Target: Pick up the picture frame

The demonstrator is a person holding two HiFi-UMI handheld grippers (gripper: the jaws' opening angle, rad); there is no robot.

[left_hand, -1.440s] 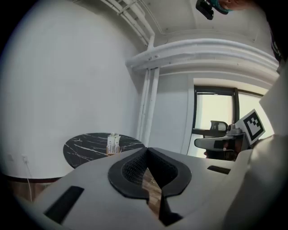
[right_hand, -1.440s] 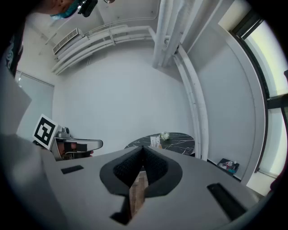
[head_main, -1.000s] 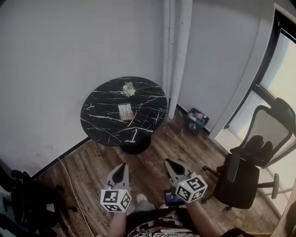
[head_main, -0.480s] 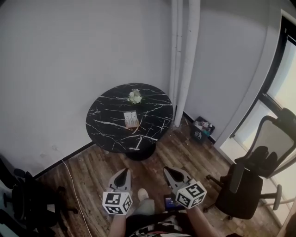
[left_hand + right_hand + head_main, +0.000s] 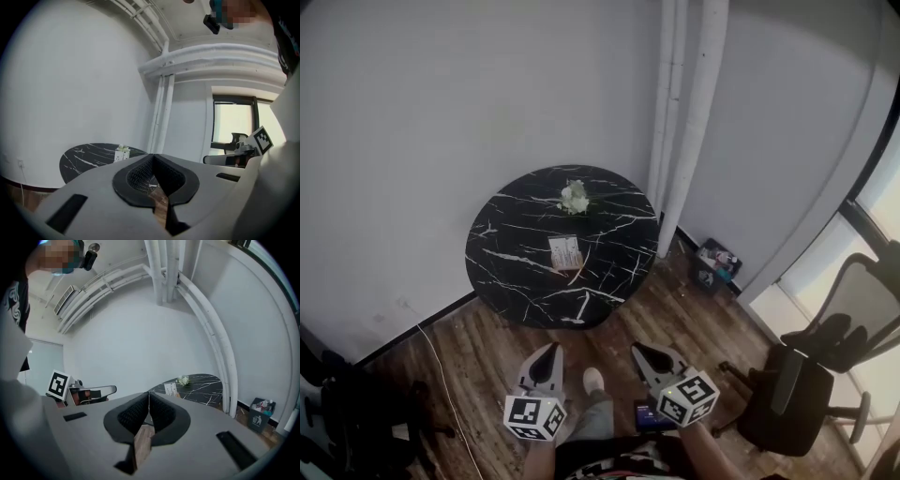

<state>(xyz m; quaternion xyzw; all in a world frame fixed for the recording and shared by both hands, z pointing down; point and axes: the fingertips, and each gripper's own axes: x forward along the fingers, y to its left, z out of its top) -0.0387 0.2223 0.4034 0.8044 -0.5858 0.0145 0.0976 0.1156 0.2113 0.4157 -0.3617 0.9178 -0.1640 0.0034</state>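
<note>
**Closing on the table**

The black marble table (image 5: pixel 516 281) looks nearer than a second ago. Our left gripper (image 5: pixel 549 350) and right gripper (image 5: pixel 641 350), both pinched closed and empty, hang well short. The picture frame (image 5: pixel 565 252) sits mid-table, untouched.

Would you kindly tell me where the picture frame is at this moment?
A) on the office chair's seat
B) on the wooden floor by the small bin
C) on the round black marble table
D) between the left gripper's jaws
C: the picture frame sits near the middle of the round black table, close to the white flowers. The left gripper and right gripper are shut and empty over the wooden floor.
</note>
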